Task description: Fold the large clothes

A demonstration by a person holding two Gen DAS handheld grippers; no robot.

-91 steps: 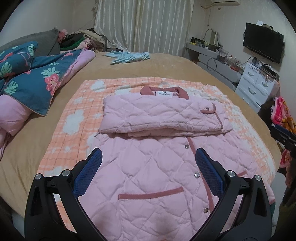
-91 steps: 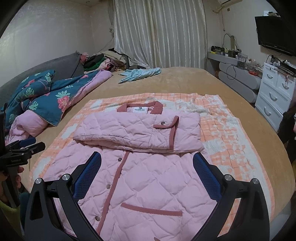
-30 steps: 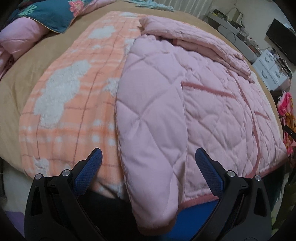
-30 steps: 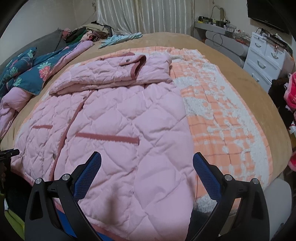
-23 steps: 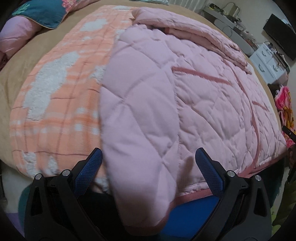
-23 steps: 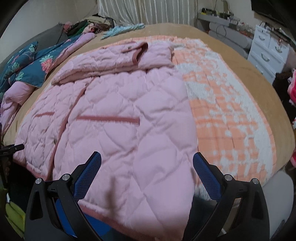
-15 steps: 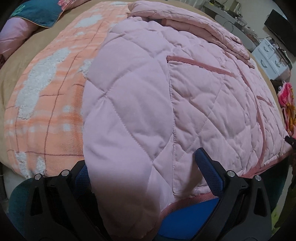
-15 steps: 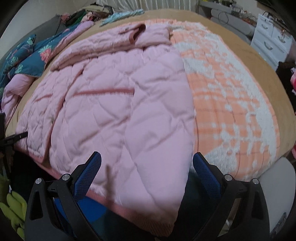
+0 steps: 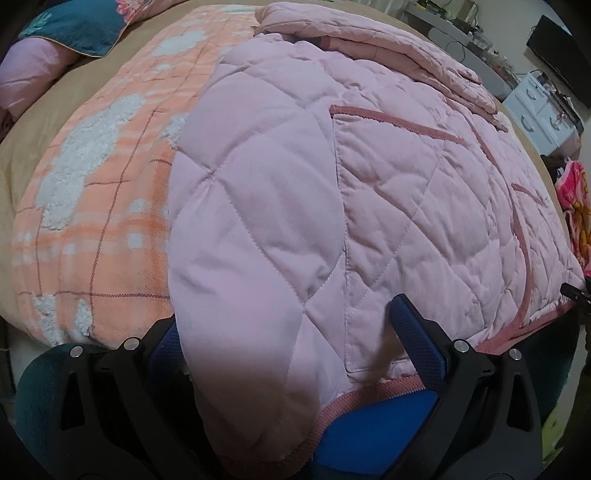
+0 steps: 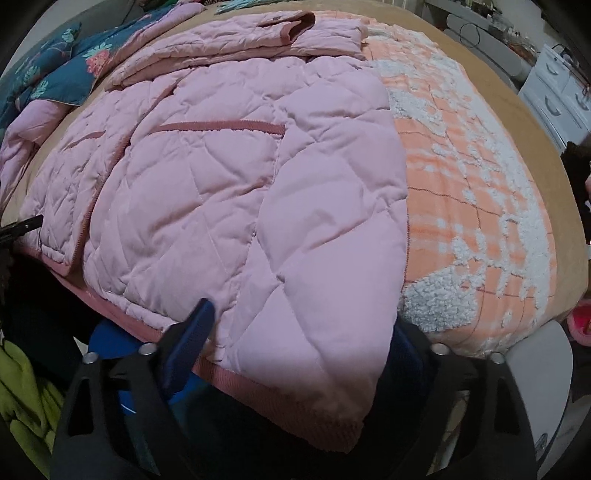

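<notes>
A pink quilted jacket [image 9: 332, 166] [image 10: 221, 166] lies front up on the bed, its sleeves folded across the chest [image 9: 369, 40] [image 10: 258, 33]. My left gripper [image 9: 286, 314] points steeply down at the jacket's near left hem corner. Its jaws stand wide and the corner bulges between them, hiding most of the left finger. My right gripper [image 10: 303, 317] is at the near right hem corner. Its jaws are closing with the padded cloth between them; the left finger [image 10: 195, 332] lies over the cloth and the cloth edge covers the right one.
An orange and white checked blanket [image 9: 110, 166] [image 10: 480, 166] lies under the jacket on the tan bed. A floral quilt [image 9: 81, 26] [image 10: 62, 74] is heaped at the far left. White drawers [image 9: 535, 107] stand at the right. Something blue [image 9: 376, 424] sits below the hem.
Both grippers have dropped lower and closer to the jacket's near hem, so its corners now sit between the fingers. The right jaws have narrowed; the left ones keep their width.
</notes>
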